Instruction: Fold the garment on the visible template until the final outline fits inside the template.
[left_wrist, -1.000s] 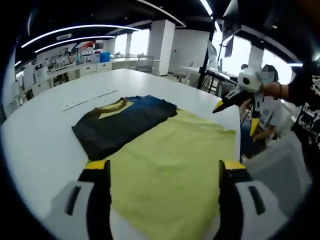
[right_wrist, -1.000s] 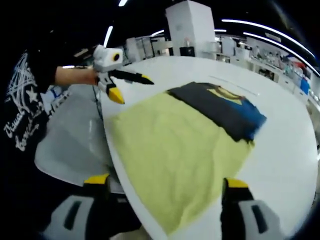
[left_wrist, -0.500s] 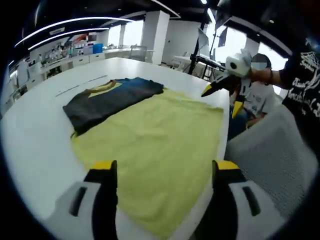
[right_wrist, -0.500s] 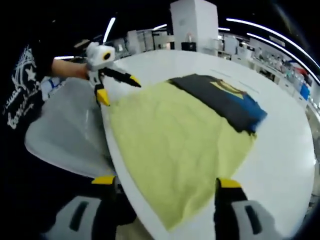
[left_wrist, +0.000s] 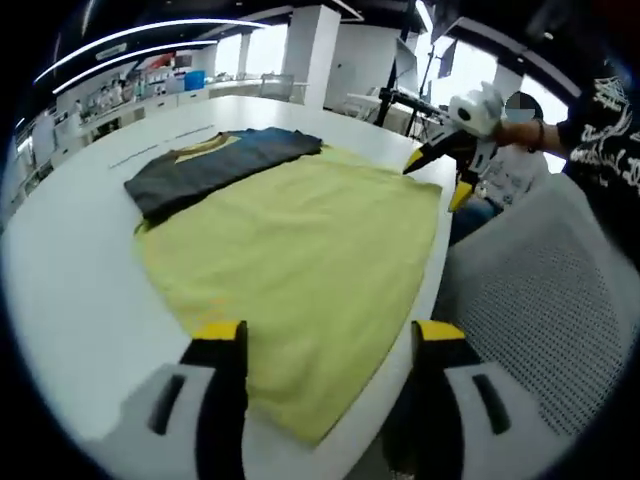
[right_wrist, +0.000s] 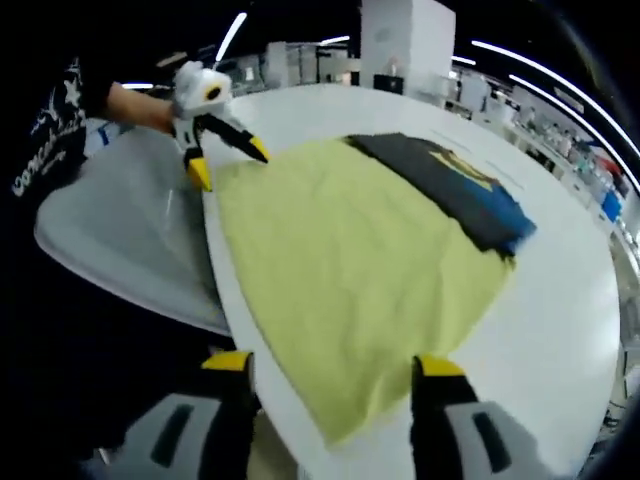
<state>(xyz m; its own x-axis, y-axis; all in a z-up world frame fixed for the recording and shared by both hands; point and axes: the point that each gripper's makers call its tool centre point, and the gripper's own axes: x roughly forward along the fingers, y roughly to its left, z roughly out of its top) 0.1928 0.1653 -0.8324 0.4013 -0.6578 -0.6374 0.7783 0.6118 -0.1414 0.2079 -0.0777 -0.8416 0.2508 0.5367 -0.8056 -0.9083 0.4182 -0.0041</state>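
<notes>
A large yellow cloth (left_wrist: 290, 240) lies flat on the white table (left_wrist: 70, 260). A folded dark garment (left_wrist: 215, 160) with a blue patch and a yellow collar rests on the cloth's far end. My left gripper (left_wrist: 328, 335) hovers open over the cloth's near corner, gripping nothing. My right gripper (left_wrist: 437, 178) is at the cloth's right corner by the table edge, jaws spread. In the right gripper view, the yellow cloth (right_wrist: 350, 250) runs ahead to the dark garment (right_wrist: 450, 190). My right gripper (right_wrist: 334, 365) stands open above its near corner, and the left gripper (right_wrist: 228, 165) is open at the far-left corner.
A grey mesh chair (left_wrist: 530, 300) stands against the table's edge beside the cloth, seen also as the chair (right_wrist: 120, 240). A person's black printed sleeve (left_wrist: 600, 110) reaches in. Bare white table (right_wrist: 560, 330) surrounds the cloth. Desks and pillars fill the room behind.
Both cameras have drawn back and lowered toward the cloth's near corners at the table edge. Both grippers stay open; the cloth and garment lie as before.
</notes>
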